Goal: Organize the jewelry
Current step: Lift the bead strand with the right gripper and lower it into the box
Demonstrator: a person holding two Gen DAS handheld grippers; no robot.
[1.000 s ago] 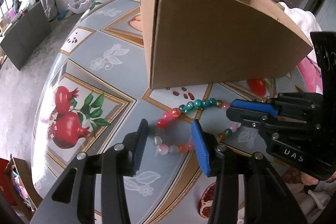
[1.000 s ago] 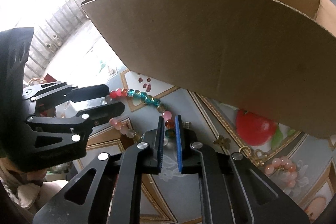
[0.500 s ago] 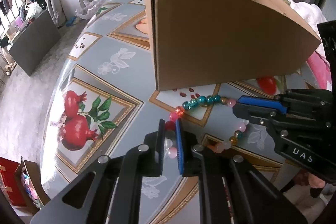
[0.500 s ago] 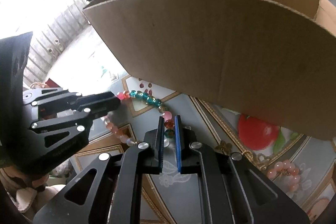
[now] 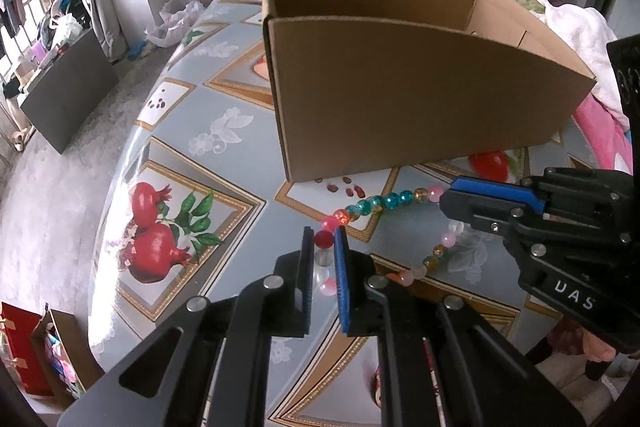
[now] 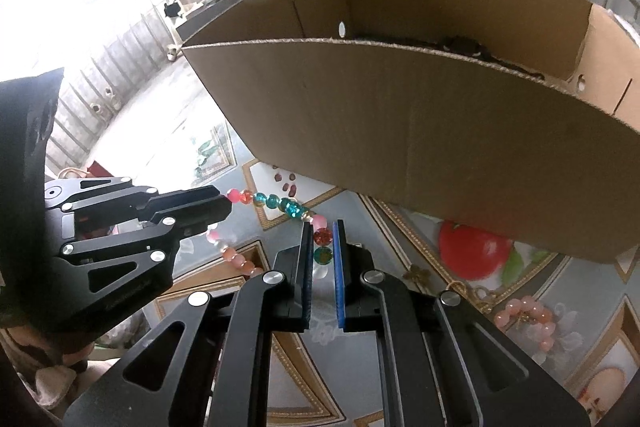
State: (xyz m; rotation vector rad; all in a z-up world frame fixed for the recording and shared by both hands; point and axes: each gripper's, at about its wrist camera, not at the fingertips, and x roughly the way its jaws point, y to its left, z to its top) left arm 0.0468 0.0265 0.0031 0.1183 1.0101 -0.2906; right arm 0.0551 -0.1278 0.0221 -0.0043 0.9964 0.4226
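My left tool [image 5: 324, 255] and right tool [image 6: 322, 253] both clenched on the multicolored bead bracelet [image 5: 376, 203], stretched at mid-frame just below the open cardboard box [image 5: 400, 99], patterned counter [image 5: 208, 147] clear at left.

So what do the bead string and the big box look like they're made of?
Bead string: probably glass or clear plastic; glossy, translucent beads with a crackled sparkle in the teal ones. Box: corrugated cardboard, matte brown, with fluting visible along its cut top edge.
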